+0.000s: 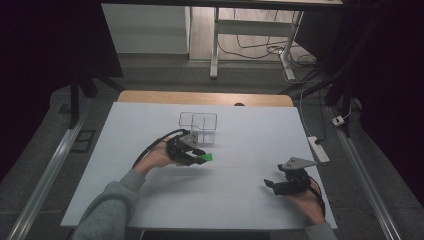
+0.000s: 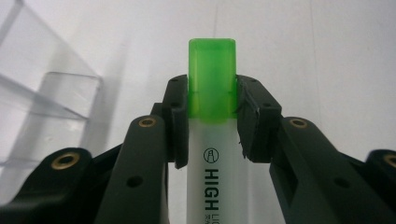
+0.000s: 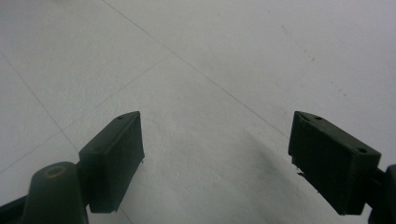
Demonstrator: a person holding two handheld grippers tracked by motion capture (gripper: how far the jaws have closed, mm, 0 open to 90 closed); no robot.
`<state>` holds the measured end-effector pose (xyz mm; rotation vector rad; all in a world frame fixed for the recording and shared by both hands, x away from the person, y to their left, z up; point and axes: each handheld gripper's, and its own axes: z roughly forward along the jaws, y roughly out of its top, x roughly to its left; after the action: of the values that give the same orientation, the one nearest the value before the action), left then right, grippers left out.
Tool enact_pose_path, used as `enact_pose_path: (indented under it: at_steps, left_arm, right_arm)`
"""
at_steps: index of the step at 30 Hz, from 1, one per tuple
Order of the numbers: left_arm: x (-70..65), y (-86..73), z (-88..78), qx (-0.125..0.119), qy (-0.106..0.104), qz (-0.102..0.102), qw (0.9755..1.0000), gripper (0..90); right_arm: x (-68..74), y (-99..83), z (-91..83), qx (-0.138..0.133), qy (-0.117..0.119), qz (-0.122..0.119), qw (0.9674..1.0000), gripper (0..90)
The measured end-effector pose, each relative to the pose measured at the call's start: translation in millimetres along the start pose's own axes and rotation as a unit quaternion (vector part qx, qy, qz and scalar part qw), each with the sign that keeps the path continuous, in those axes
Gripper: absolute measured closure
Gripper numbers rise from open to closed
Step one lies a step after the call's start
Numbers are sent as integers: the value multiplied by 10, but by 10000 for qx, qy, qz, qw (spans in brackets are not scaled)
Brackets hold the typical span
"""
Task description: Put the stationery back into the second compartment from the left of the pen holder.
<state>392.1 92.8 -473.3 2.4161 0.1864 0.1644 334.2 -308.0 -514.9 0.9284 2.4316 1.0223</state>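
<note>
A: From the high view, what do you make out?

B: A white table [image 1: 150, 150] with a clear organiser [image 1: 199, 127] standing toward its far middle. The left gripper [image 1: 199, 156] is just in front of that organiser, in the person's left hand [image 1: 159, 159], and a highlighter [image 1: 205, 157] pokes out of its tip, green cap first. The right gripper [image 1: 272, 185] sits near the right front part of the table, well apart from the left one.

A: And the left gripper view?

B: The left gripper [image 2: 212, 109] is clenched on the highlighter [image 2: 212, 140]. Both pads press the marker where the green cap [image 2: 212, 74] meets the white barrel, one from each side. The cap points away from the camera, and the barrel runs back between the jaws with black lettering reading "HIGH". The clear organiser [image 2: 51, 93] stands at the left, just beside the gripper, not touching the marker.

A: The right gripper view?

B: The right gripper [image 3: 215, 158] is released. Its two black pads [image 3: 116, 158] stand wide apart over the bare white table [image 3: 210, 70], with nothing between them.
</note>
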Motion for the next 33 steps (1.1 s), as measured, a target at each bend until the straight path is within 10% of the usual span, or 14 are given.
enact_pose_path:
  at_steps: [16,33]
  left_arm:
    - [37,-64,-208,-351,372,-300,9982,661]
    - [104,-156,-432,-781,803,-698,9913,661]
  right_arm:
    - [8,4,-8,-35,9,-25,10000,184]
    - [7,3,-5,-25,5,-32,10000,184]
